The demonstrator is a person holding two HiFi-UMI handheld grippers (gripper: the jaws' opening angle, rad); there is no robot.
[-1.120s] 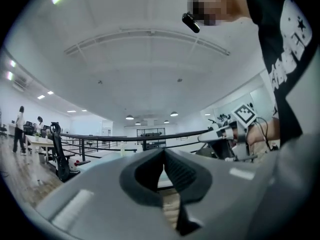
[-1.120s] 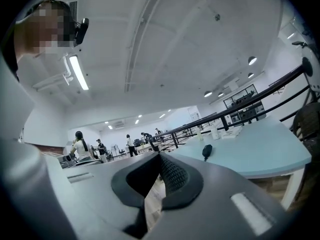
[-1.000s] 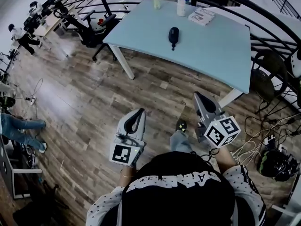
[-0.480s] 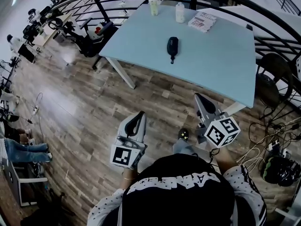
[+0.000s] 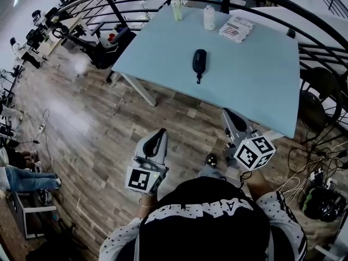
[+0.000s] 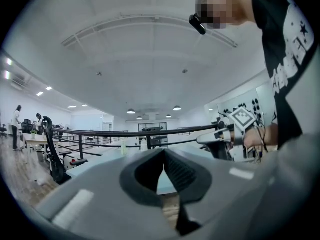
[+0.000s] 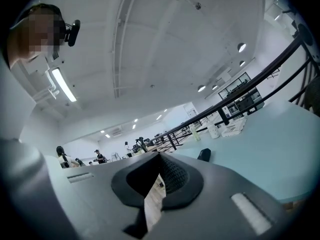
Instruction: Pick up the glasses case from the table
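Observation:
The glasses case point(image 5: 199, 61) is a dark oval pouch with a short strap, lying near the middle of the pale blue table point(image 5: 261, 75). In the right gripper view the case point(image 7: 204, 155) shows small, far ahead on the tabletop. Both grippers are held level over the wooden floor, short of the table's near edge. My left gripper point(image 5: 162, 132) is shut and empty, its tips point(image 6: 163, 152) meeting. My right gripper point(image 5: 225, 112) is also shut with nothing in it, its tips point(image 7: 160, 156) touching. Neither gripper is close to the case.
Two bottles point(image 5: 177, 10) point(image 5: 209, 18) and a printed packet point(image 5: 236, 28) stand at the table's far edge. A curved black railing point(image 5: 321, 31) runs behind and to the right. A dark chair point(image 5: 321, 99) and floor cables point(image 5: 315, 178) lie right; table legs point(image 5: 136, 88) stand left.
The table and case have come nearer in the head view as the person walked toward them. Both grippers kept their posture, level and shut.

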